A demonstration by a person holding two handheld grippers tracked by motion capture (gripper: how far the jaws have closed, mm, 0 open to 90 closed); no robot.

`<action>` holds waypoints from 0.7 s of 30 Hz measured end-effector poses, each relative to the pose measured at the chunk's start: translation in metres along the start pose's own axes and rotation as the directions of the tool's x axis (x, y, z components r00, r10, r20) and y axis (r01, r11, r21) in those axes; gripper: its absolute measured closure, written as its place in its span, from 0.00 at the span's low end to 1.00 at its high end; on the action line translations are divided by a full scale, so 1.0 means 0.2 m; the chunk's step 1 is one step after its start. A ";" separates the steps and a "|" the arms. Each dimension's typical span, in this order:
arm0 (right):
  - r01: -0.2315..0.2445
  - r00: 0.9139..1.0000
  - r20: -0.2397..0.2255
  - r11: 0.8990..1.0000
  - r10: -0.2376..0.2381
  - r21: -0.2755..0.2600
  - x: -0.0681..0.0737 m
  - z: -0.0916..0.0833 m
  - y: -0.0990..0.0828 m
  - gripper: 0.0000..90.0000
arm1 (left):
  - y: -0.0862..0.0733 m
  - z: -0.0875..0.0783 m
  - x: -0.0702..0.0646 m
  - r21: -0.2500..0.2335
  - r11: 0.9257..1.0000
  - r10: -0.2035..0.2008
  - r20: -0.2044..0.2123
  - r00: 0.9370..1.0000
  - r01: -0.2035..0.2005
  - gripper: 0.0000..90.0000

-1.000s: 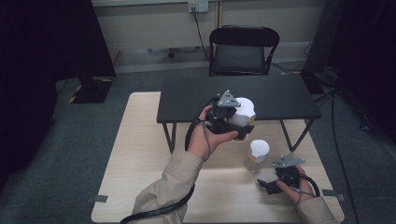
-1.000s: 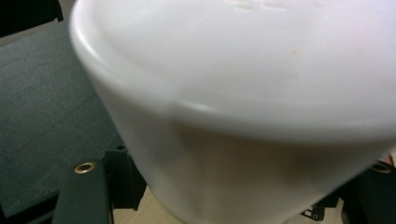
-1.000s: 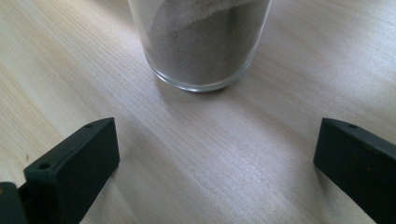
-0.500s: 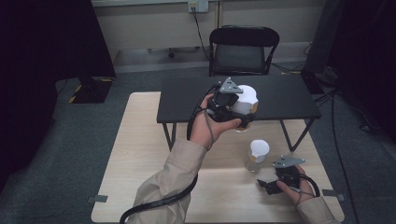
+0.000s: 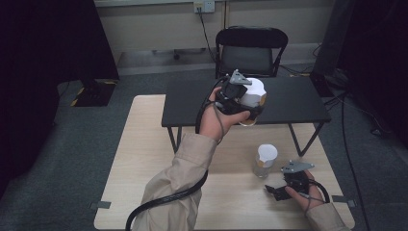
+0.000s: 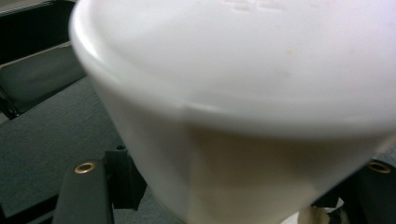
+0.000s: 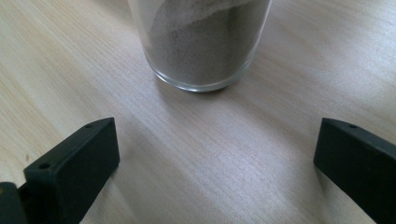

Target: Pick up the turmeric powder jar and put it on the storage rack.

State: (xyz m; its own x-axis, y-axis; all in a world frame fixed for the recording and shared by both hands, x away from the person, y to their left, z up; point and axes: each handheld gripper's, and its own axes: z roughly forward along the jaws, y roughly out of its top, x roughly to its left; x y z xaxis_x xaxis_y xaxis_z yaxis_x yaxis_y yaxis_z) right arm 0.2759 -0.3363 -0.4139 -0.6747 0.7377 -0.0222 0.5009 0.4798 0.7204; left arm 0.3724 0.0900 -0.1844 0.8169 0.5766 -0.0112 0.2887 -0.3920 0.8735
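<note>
A left hand holds my left gripper up over the black low table, shut on a white cup. In the left gripper view the white cup looms close and blurred, with a black jaw showing at each lower corner. My right gripper rests low on the wooden table, open and holding nothing. Just beyond it stands a clear glass with a white top. The right gripper view shows the glass holding brownish powder, ahead of the wide-apart jaws of my right gripper.
The black low table stands on the far half of the wooden table, on thin legs. A black folding chair is behind it. A cable trails from the left gripper along the sleeve. Dark curtains flank the room.
The left hand has lifted the white cup higher and slightly farther over the black low table. The right gripper and the glass have stayed put.
</note>
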 end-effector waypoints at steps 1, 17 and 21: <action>0.000 1.000 0.000 1.000 0.000 0.000 0.00 0.00 0.00 0.00 | 0.00 0.00 0.01 -0.001 1.000 -0.004 -0.003 1.000 0.004 0.34; 0.000 1.000 0.000 1.000 0.000 -0.001 0.00 0.00 0.00 0.00 | 0.00 0.06 0.05 0.008 0.999 -0.032 -0.065 0.997 0.033 0.34; 0.001 1.000 0.000 1.000 -0.001 -0.001 0.00 0.00 0.00 0.00 | -0.01 0.07 0.07 0.004 0.999 -0.046 -0.071 0.996 0.047 0.34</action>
State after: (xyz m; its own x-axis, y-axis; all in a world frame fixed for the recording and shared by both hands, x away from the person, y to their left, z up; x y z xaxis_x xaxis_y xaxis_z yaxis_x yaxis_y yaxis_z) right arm 0.2758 -0.3363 -0.4140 -0.6748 0.7376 -0.0230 0.5002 0.4800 0.7207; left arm 0.3897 0.0886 -0.1930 0.7651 0.6437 -0.0169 0.3285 -0.3675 0.8701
